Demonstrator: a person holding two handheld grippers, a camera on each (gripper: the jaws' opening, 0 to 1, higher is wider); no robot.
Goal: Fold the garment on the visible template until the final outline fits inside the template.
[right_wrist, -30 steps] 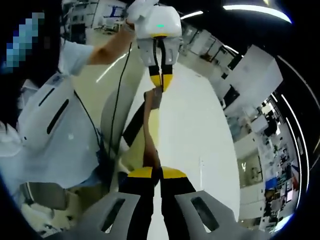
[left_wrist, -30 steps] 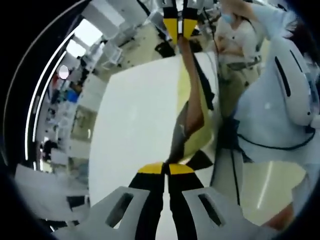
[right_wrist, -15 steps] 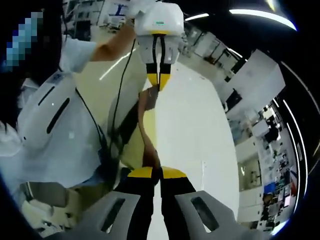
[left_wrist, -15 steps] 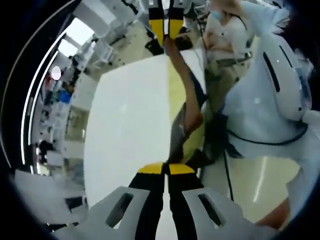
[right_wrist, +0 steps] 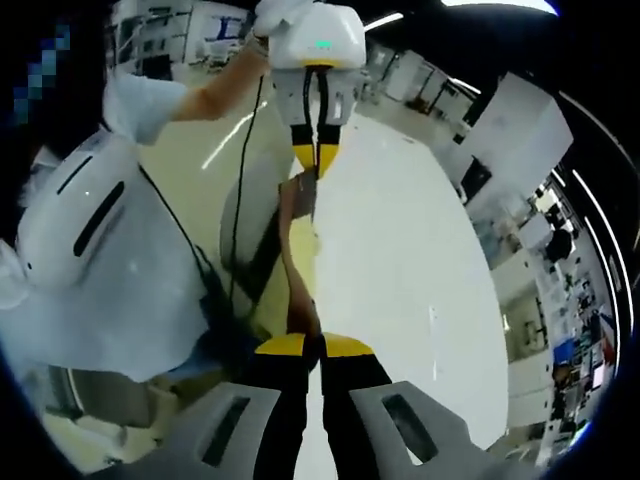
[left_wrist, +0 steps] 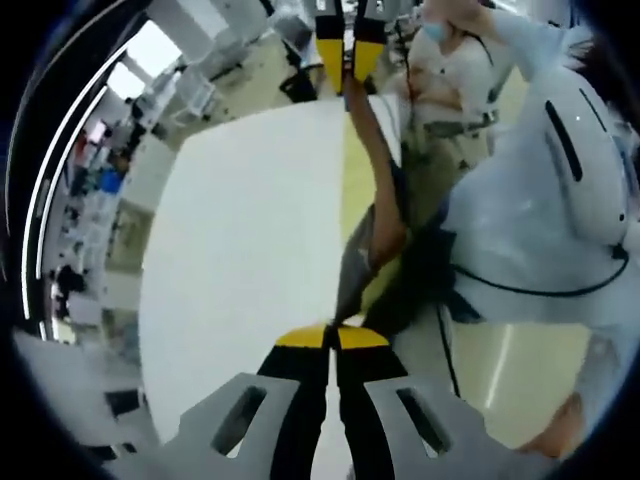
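Garment (left_wrist: 372, 225) hangs taut between my two grippers, its long axis running straight from my left gripper (left_wrist: 331, 338) to my right gripper (right_wrist: 303, 346), both clamped on its ends, held above the yellow template (left_wrist: 355, 170) on the white tabletop (left_wrist: 250, 220).

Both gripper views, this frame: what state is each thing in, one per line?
Left gripper: shut on the garment's edge.
Right gripper: shut on the garment's other end.
Garment: lifted off the table, stretched as a narrow band between the two grippers.
Yellow template: flat on the table, partly hidden by the garment.
White table: bare beside the template.
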